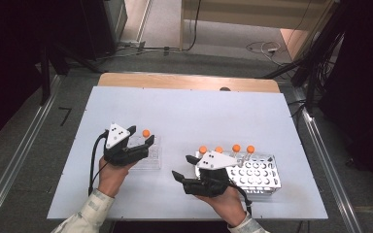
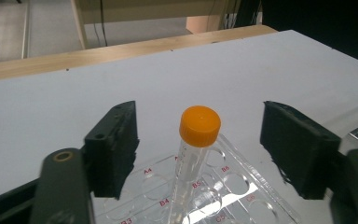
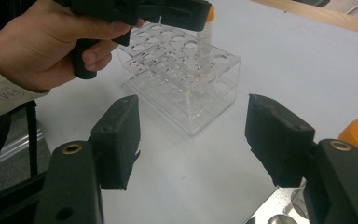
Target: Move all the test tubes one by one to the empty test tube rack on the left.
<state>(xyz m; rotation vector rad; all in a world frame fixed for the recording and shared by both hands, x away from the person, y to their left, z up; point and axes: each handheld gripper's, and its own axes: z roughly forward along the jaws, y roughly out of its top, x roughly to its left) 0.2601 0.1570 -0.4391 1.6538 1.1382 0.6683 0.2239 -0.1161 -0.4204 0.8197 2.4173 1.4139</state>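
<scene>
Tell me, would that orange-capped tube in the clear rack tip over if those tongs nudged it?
Probably not far: the tube stands upright in a hole of the clear rack, which should hold it. It looks thin and empty, so likely light. Its smooth wall may slip; the ridged cap should grip better.

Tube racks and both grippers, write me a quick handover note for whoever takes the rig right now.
Left gripper: open, fingers either side of the orange-capped tube standing in the clear rack, not gripping it.
Right gripper: open, holding nothing, hovering between the two racks.
White rack: four orange-capped tubes along its far row.
Done, apparently: one tube in the clear rack.
Left, likely: the other four, if they are being moved across.
</scene>
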